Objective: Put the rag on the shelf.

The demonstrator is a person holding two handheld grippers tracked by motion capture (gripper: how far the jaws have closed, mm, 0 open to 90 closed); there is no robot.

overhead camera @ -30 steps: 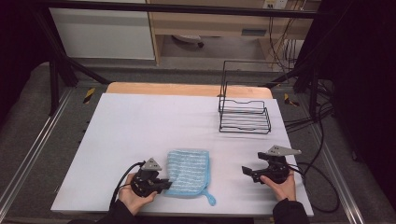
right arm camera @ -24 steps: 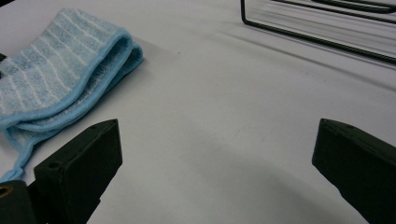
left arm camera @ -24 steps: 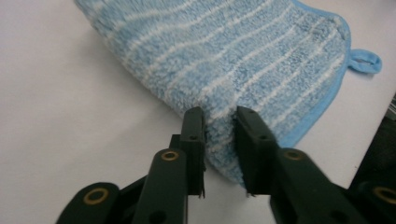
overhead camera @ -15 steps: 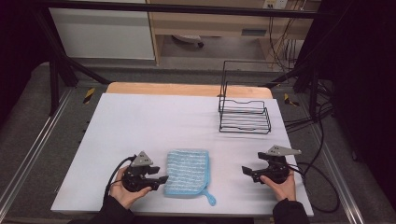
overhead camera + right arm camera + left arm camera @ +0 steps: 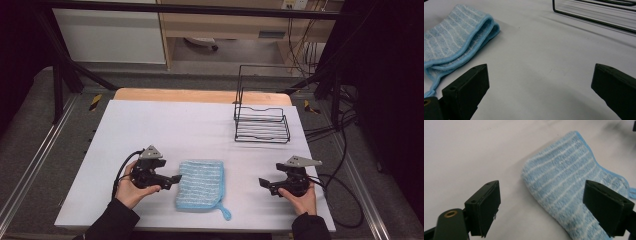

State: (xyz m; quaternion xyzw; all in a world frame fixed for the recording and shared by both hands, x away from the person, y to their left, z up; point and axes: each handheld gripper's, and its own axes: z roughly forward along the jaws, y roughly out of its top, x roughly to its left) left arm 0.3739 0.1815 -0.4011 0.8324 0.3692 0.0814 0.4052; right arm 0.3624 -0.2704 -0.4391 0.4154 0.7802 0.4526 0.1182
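My left gripper (image 5: pixel 172 179) stood just off the left edge of the blue striped cloth (image 5: pixel 201 185), apart from it; its jaws had just been opening and stood wide, with nothing pressed between the pads. In the left gripper view the cloth (image 5: pixel 571 192) lay ahead of the jaws, mostly toward the right one, flat on the table and free of both pads. My right gripper (image 5: pixel 263 182) rested near the front right of the white table (image 5: pixel 165 125), well apart from the cloth, with its jaws also spread and empty; in the right gripper view there was bare table surface between them. The cloth lay near the front edge of the table, between my two grippers, folded over on itself: the right gripper view showed doubled layers along its bound edge (image 5: pixel 461 37), and a small hanging loop (image 5: pixel 225 212) trailed from its near right corner. I judged the fold to be complete and the release made, since the piece sat compact and square with neither gripper on it. Farther back, at the right rear of the table, the black wire rack (image 5: pixel 262 120) stood empty. If the cloth was meant for that rack, that transfer was not yet done; the pictures alone did not settle whether any step remained.
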